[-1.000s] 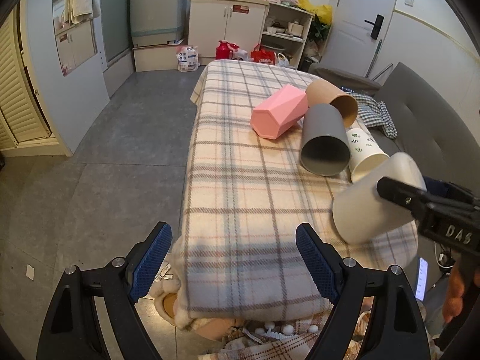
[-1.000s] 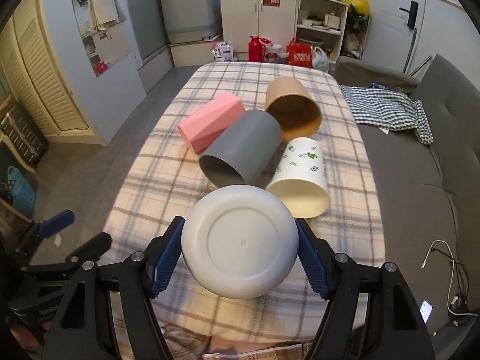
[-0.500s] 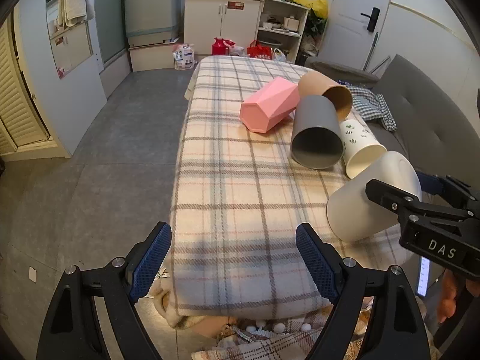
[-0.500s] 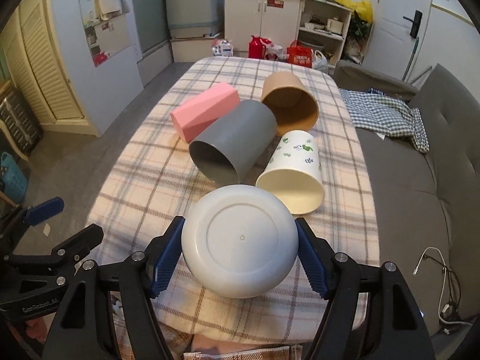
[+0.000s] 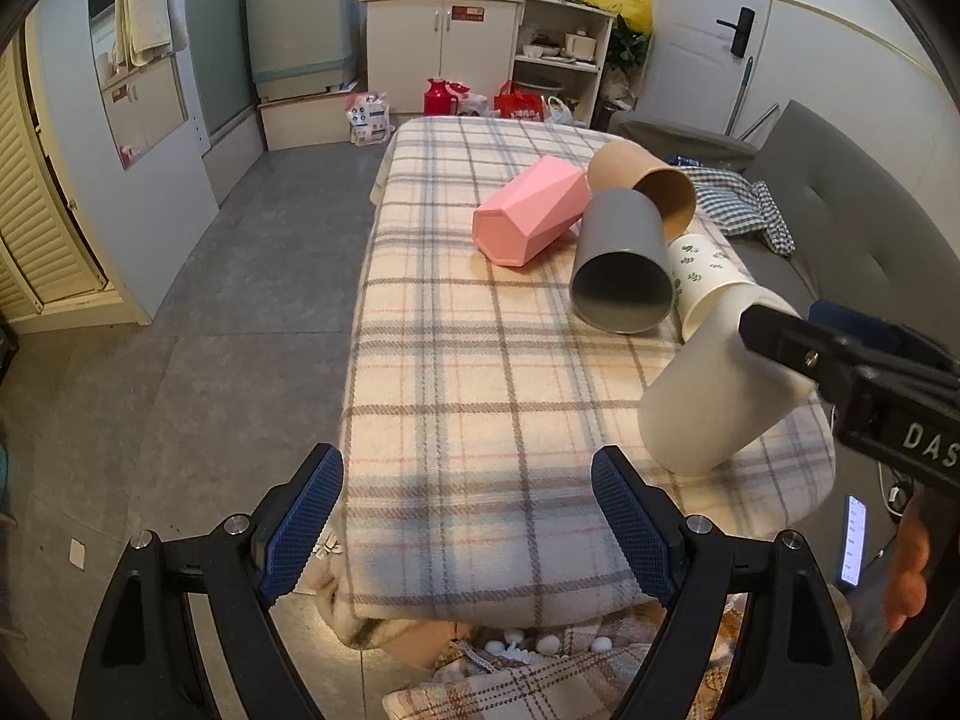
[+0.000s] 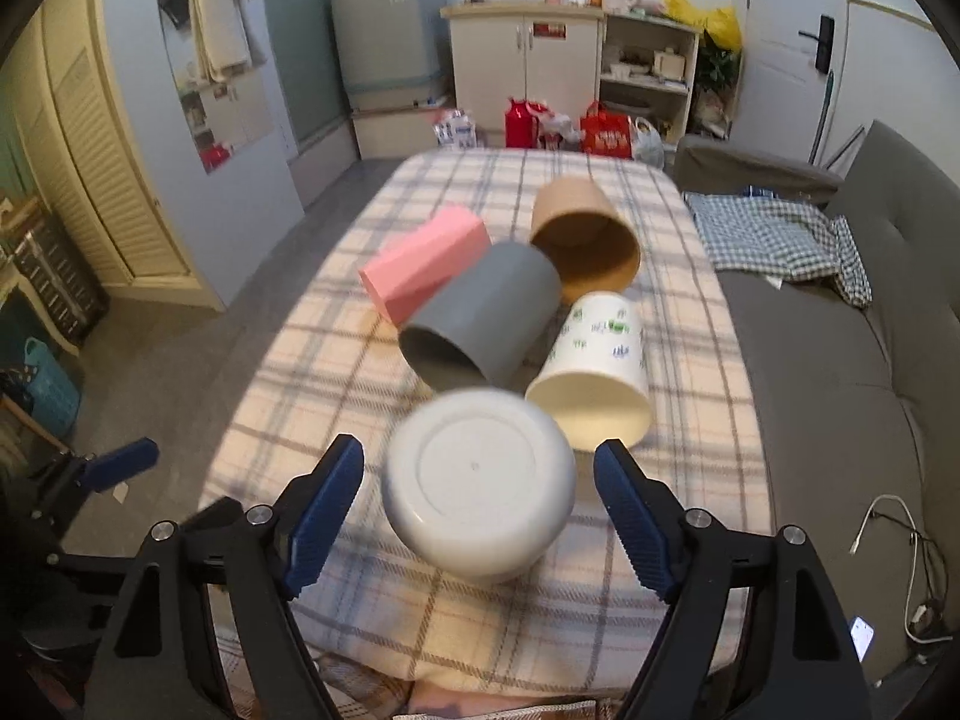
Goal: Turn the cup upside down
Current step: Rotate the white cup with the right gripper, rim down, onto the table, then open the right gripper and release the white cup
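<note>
A plain white cup is between my right gripper's fingers, base up toward the camera and blurred. The jaws now stand wide, with gaps on both sides of the cup. In the left wrist view the same cup is tilted, mouth down, at the plaid table's near right corner, with the right gripper's finger over it. I cannot tell if its rim touches the cloth. My left gripper is open and empty above the table's near edge.
Four cups lie on their sides mid-table: pink faceted, grey, brown, and white with leaf print. A grey sofa with a checked cloth runs along the right. Floor is to the left.
My right gripper has opened; it was shut on the white cup, which now sits lower and loose between the fingers. The left gripper has drawn back slightly.
</note>
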Demonstrator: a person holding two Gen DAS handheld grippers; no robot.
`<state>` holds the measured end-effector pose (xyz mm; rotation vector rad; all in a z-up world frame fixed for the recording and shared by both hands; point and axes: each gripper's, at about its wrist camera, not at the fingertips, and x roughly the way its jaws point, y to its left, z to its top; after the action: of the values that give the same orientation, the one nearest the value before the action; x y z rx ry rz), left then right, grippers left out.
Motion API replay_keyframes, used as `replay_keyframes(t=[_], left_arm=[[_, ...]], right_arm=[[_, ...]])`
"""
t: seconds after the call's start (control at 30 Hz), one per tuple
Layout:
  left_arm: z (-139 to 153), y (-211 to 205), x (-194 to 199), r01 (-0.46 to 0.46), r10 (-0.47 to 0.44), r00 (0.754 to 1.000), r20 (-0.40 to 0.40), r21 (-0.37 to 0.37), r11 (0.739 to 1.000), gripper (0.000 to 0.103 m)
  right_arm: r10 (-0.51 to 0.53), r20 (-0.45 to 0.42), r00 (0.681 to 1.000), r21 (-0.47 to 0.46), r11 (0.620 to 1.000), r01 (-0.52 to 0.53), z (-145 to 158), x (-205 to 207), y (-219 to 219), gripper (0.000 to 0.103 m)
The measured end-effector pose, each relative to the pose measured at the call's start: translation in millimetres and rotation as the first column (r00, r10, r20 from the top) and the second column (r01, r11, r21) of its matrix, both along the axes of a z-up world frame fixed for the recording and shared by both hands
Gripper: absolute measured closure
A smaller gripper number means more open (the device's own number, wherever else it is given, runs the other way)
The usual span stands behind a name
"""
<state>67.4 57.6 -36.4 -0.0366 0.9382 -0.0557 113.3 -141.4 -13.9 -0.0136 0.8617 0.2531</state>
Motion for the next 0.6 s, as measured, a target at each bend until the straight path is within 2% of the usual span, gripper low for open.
replay_keyframes(t=[0.4, 0.6], left_arm=[[31, -30, -16, 0.028, -0.030, 0.997, 0.068, 0.031, 0.999, 0.015], [43, -54, -25, 0.036, -0.039, 0.993, 0.110, 0.031, 0.999, 0.015]], right_arm=[[-0.050, 0.108, 0.993, 0.090, 0.995, 0.040, 42, -27, -39, 0.024], [-0.087, 0.135, 0.987, 0.105, 0.992, 0.073, 51, -46, -66, 0.024]])
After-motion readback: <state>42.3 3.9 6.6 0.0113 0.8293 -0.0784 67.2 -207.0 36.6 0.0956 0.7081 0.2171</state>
